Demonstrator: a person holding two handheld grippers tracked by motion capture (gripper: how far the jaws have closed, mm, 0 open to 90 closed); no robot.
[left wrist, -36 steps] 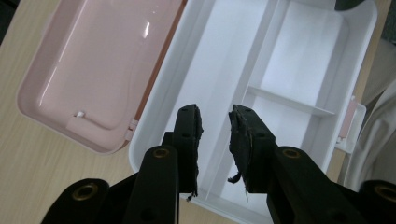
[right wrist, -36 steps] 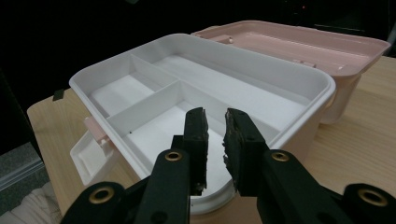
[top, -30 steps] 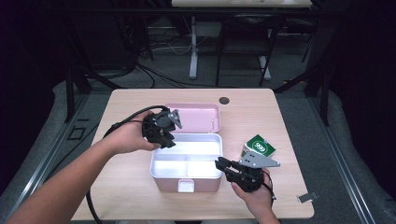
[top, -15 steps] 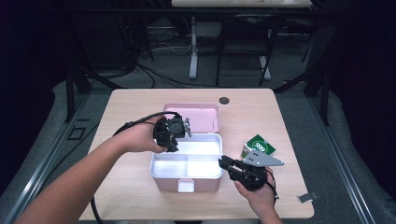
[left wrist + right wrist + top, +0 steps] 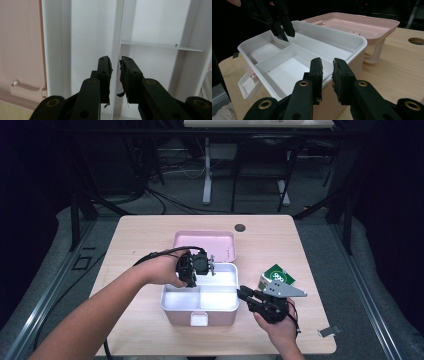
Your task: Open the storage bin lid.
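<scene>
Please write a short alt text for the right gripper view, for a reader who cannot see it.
An open pink box with a white divided tray stands on a wooden table. The right tool points at its near wall; the left tool hovers above the tray.

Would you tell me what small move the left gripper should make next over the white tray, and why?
Probably lower the left gripper a little, so its jaws straddle the tray's divider. The jaws have just been closing, a narrow gap is left, and the divider lines up with that gap, not yet gripped.
</scene>
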